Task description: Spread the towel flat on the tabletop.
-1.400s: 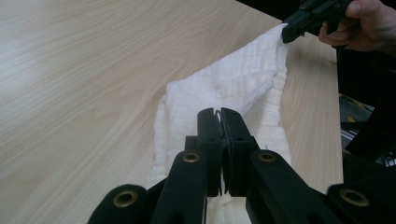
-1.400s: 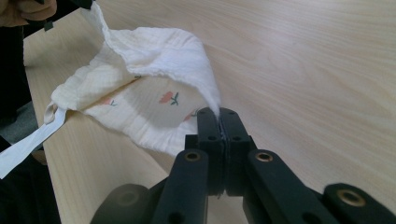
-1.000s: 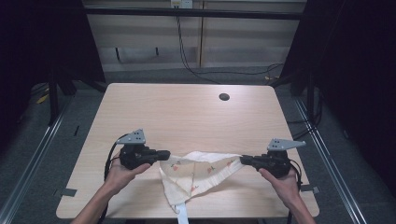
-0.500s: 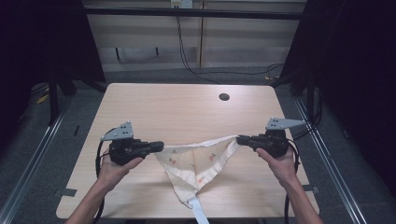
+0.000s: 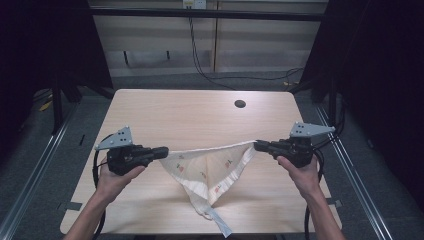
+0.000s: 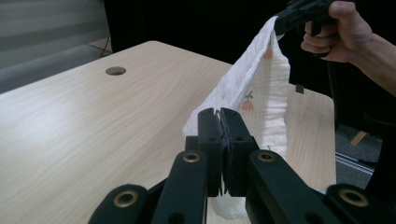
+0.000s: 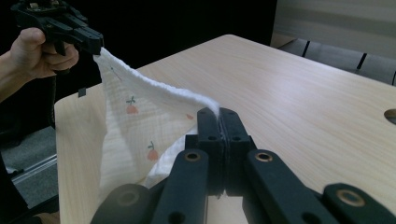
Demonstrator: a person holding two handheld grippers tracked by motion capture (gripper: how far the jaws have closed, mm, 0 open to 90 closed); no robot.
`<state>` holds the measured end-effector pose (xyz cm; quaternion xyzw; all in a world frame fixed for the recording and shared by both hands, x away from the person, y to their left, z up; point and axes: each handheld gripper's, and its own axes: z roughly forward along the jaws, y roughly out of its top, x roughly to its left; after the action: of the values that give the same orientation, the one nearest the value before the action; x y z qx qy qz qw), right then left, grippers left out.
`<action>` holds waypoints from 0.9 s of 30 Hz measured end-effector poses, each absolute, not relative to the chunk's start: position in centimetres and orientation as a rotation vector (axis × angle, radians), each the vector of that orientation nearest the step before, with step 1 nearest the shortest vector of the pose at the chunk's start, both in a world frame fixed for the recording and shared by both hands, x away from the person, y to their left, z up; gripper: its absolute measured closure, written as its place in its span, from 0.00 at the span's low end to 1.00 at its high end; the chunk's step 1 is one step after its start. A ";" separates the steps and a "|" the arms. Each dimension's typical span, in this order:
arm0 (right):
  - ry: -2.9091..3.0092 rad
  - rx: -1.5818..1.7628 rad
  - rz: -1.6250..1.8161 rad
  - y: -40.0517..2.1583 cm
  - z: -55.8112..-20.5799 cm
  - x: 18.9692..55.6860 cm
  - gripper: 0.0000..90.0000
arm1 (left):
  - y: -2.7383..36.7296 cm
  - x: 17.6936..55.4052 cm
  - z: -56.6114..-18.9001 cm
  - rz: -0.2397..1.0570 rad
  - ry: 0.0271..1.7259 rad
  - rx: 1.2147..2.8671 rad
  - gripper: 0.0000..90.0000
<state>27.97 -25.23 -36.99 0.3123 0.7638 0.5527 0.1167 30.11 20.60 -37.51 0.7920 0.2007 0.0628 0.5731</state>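
Note:
A cream cloth [image 5: 207,167] printed with small orange fruit hangs stretched between my two grippers above the wooden table [image 5: 195,120]. My left gripper [image 5: 164,151] is shut on the cloth's left corner. My right gripper [image 5: 257,146] is shut on its right corner. The cloth sags to a point near the table's front edge, where a pale tag [image 5: 220,225] trails. In the left gripper view my black jaws pinch the cloth [image 6: 261,88], and the right gripper [image 6: 280,21] holds its far corner. In the right gripper view the cloth [image 7: 135,126] runs from my jaws to the left gripper [image 7: 98,44].
A round cable hole [image 5: 240,104] sits near the table's far right. Metal rails [image 5: 45,150] run along both sides of the table. Cables [image 5: 200,55] hang behind the far edge, in front of a pale wall panel.
Both grippers have risen and moved apart, lifting the cloth off the table and pulling its top edge taut. The cloth's lower tip now dangles near the front edge.

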 end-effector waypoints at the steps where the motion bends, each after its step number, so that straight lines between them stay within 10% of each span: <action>1: 2.233 0.908 1.617 -25.1 -36.8 27.8 0.99 | 20.6 30.0 -37.3 0.153 0.468 1.855 0.98; 27: 2.166 0.615 1.619 -24.7 -29.9 23.2 0.99 | 22.5 26.7 -32.0 0.265 0.356 1.761 0.98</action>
<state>23.23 -24.71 -29.86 0.2182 0.7679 0.5738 0.1830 26.73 22.45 -32.01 0.7643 0.1546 0.1149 0.6155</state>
